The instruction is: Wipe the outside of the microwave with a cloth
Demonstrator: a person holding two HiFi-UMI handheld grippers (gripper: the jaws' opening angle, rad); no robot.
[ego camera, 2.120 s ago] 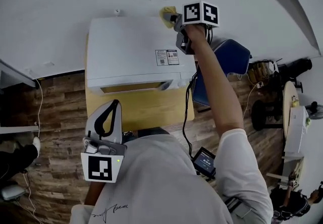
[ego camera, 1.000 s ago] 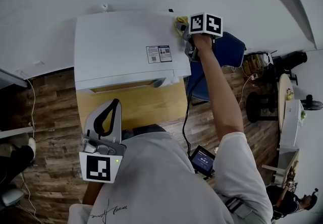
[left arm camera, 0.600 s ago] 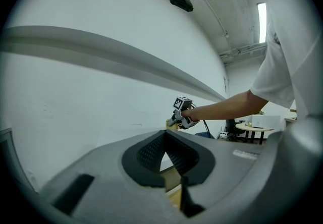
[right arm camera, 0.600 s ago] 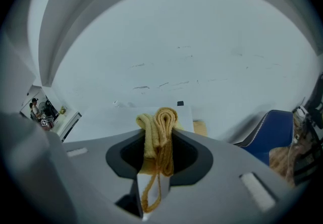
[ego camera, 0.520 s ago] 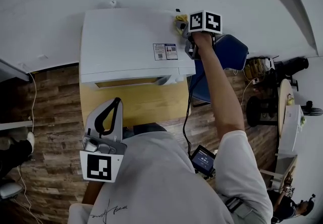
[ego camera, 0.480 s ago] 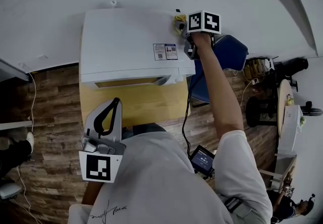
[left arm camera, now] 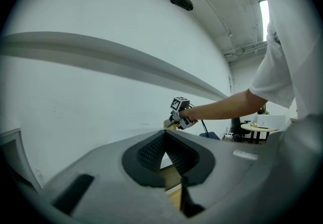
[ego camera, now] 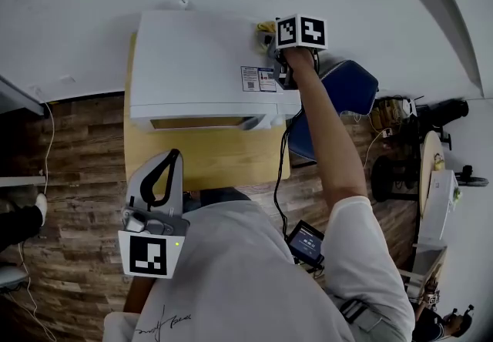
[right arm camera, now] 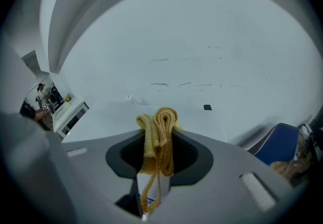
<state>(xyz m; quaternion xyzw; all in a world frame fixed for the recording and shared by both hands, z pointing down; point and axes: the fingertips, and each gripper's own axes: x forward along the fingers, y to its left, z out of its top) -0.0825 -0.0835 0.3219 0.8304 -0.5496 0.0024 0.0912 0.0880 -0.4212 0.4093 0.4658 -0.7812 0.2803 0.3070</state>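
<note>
Cloth (right arm camera: 158, 132) clamped between right gripper (right arm camera: 157, 160) jaws, over microwave (ego camera: 200, 63).

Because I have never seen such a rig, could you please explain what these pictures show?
A person, not a robot, holds a two-jaw gripper in each hand. The head view comes from a camera on the person's head, looking down; the other two views look along each gripper's jaws. A white box-shaped microwave stands on a light wooden table. The right gripper is shut on a folded yellow cloth, held at the microwave's top, near its rear right corner. The left gripper is shut with nothing in it, held low near the person's body.
</note>
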